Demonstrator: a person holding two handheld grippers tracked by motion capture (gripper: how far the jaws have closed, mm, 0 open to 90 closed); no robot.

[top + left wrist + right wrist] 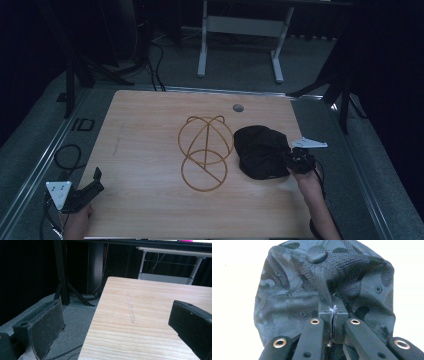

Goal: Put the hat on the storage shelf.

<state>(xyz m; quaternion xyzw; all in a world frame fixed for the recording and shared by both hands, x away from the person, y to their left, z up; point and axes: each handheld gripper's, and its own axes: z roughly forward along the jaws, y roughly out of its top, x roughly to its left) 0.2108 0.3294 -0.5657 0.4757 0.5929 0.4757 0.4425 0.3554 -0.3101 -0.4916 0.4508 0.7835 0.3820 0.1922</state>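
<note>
At the near left corner of the worktop (150, 210) the left tongs (92, 182) hang over the edge with their jaws wide apart and nothing between them; the left gripper view looks along bare wood past them. On the near right side the right tongs (333, 315) are pinched tight on a fold of the black cap (261, 151), and the right gripper view shows a ridge of cloth drawn up between the closed jaws just below the crown button (317, 257). The cap lies on the worktop's right half, just beside the wire stand (205, 151), and I cannot tell whether the two touch. It looks light and soft: the woven panels crumple and sag around the pinch, so it will likely droop and swing when lifted instead of holding its shape. A thick seam or the stiffer brim, hidden here, would probably give a surer hold than loose cloth, which may slip. The stand, of thin gold-coloured hoops, looks rigid but light and easy to nudge. Farther off a small grey disc (238, 107) sits near the far edge.
</note>
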